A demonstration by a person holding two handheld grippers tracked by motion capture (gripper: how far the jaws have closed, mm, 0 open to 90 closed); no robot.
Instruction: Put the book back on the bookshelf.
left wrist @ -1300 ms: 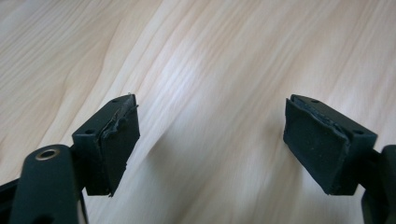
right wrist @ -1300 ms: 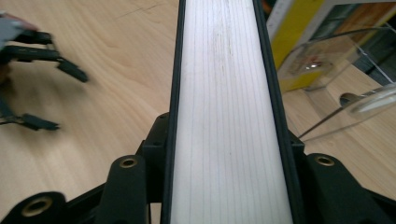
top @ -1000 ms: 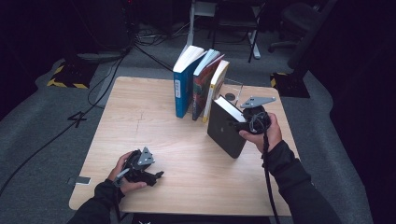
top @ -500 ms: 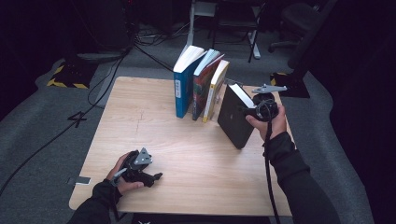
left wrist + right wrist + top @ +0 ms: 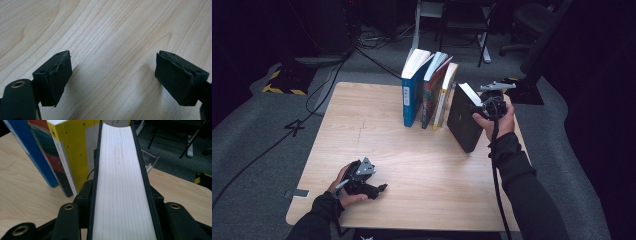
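The right tongs (image 5: 484, 107) clamp a book (image 5: 462, 125) just right of three standing books (image 5: 427, 90); the left tongs (image 5: 379, 189) rest well apart, near the surface's (image 5: 362, 115) front edge.

grey carpet (image 5: 257, 135), dim room, office chair (image 5: 537, 20)

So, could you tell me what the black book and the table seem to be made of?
Black book: a matte black cover, probably card or cloth board, around a white paper block whose page edges show as fine lines. Table: pale wood or wood-look laminate, with visible grain and a smooth finish.
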